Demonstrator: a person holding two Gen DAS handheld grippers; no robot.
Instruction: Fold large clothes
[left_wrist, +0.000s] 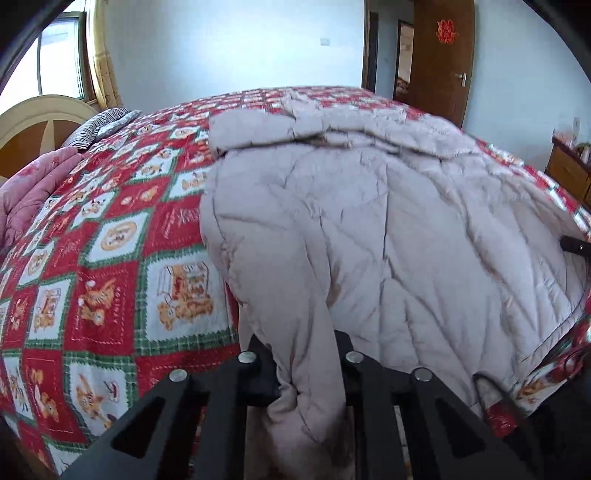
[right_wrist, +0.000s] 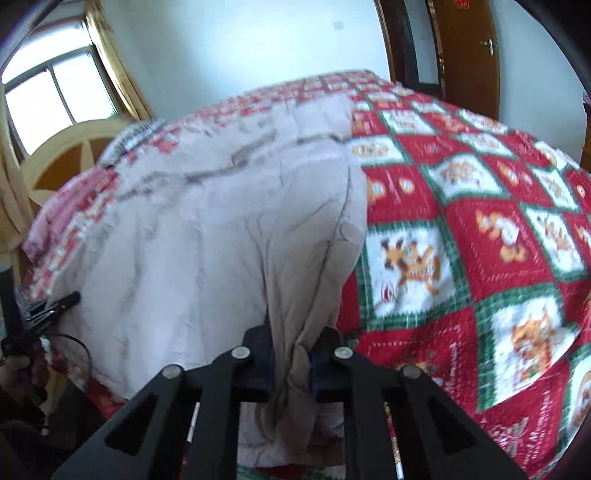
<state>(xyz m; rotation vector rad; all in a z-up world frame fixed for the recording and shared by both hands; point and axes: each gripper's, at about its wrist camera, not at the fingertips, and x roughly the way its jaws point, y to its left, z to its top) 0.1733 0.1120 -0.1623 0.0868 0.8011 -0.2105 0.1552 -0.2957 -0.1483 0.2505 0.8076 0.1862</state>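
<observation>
A large beige quilted padded coat (left_wrist: 369, 229) lies spread on the bed, its far part folded over with a sleeve across. My left gripper (left_wrist: 301, 354) is shut on the coat's near left hem, which bunches between the fingers. My right gripper (right_wrist: 295, 350) is shut on the coat's (right_wrist: 229, 229) near right hem, which also bunches and hangs down. The right gripper's tip shows at the far right of the left wrist view (left_wrist: 574, 245); the left gripper shows at the left edge of the right wrist view (right_wrist: 62, 301).
The bed carries a red, white and green patchwork blanket (left_wrist: 122, 258) with bear pictures. A pink quilt (left_wrist: 29, 192) and a striped pillow (left_wrist: 99, 127) lie by the headboard (left_wrist: 40, 118). A wooden door (left_wrist: 443, 55) and a dresser (left_wrist: 569, 170) stand beyond.
</observation>
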